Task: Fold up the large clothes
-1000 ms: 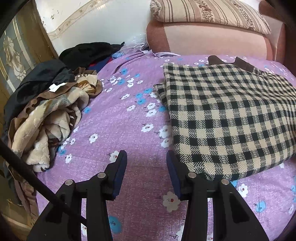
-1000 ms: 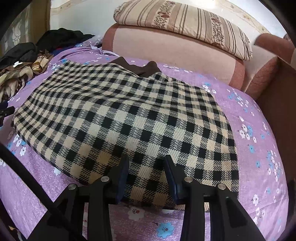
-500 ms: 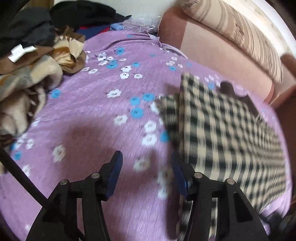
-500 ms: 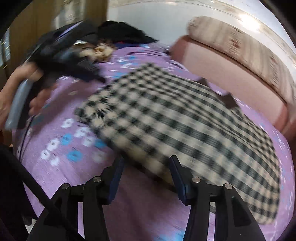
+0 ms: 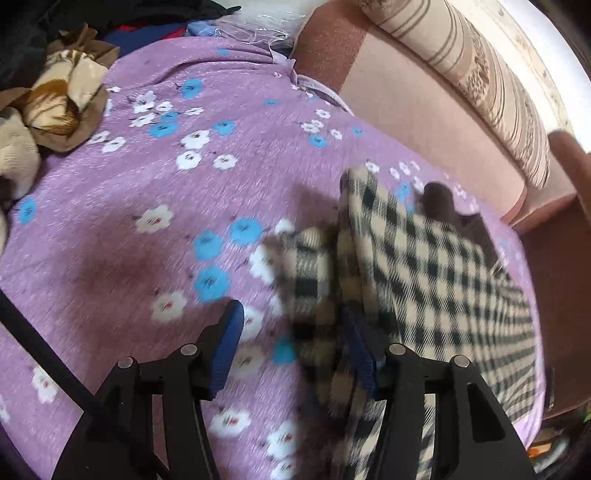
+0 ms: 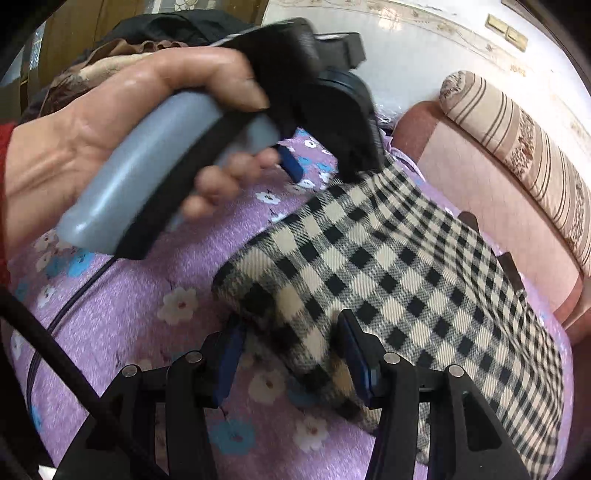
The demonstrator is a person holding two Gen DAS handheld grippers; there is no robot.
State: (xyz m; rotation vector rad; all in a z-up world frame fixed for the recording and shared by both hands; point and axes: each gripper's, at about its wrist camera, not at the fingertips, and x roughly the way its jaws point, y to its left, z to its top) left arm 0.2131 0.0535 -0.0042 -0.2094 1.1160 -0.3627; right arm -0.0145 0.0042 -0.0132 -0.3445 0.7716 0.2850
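A folded black-and-cream checked garment (image 5: 424, 266) lies on the purple flowered bed cover (image 5: 147, 192). My left gripper (image 5: 293, 349) is open at the garment's left edge, and the folded edge sits between its fingers. In the right wrist view the garment (image 6: 388, 266) runs away to the right. My right gripper (image 6: 290, 354) is open around the garment's near corner. The left gripper (image 6: 317, 162), held in a hand, reaches the garment's far-left edge there; its tips are partly hidden.
A heap of brown and cream clothes (image 5: 44, 110) lies at the left of the bed, with dark clothes (image 5: 147, 22) behind. A pink headboard (image 5: 424, 110) and a striped pillow (image 5: 480, 74) stand at the back. A cable (image 6: 66, 306) trails over the cover.
Both grippers have swung to the garment's left edge. The left one moved in over the folded edge, and the right one came round to the near corner. Both stay open.
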